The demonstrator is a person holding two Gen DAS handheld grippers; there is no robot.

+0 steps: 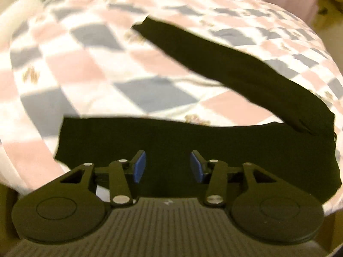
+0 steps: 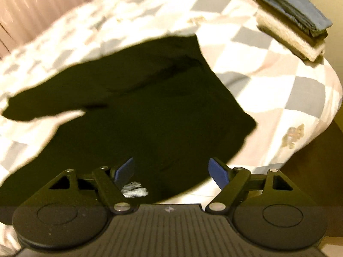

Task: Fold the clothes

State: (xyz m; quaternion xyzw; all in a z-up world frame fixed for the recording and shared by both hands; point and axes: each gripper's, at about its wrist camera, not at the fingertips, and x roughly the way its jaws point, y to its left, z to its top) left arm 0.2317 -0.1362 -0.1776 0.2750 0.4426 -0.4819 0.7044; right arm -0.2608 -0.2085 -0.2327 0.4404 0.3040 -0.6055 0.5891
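From the left wrist view, the left tool (image 1: pixel 168 167) hangs over a bed, its blue pads (image 1: pixel 140 167) spread apart with nothing between them. Under it lies a pair of black trousers (image 1: pixel 193 145) on a bedspread (image 1: pixel 90 68) checked in pink, grey and white. One leg runs flat across the picture from left to right just past the pads, its hem end at the left. The other leg (image 1: pixel 214 57) splays away from the joined part at the right, slanting up and to the left, so the two legs form an open V whose mouth faces left. The picture is smeared by motion.

From the right wrist view, the right tool (image 2: pixel 172 174) has its jaws wide apart, and they grip nothing. The trousers (image 2: pixel 150 107) fill the middle of the bed below it as a broad dark mass, one leg (image 2: pixel 42 105) reaching toward the left edge. A blurred white mark (image 2: pixel 135 190) shows on the cloth by the left pad. At the far right corner of the bed, well apart from the trousers, sits a stack of folded clothes (image 2: pixel 293 23), blue on top, cream at the bottom.
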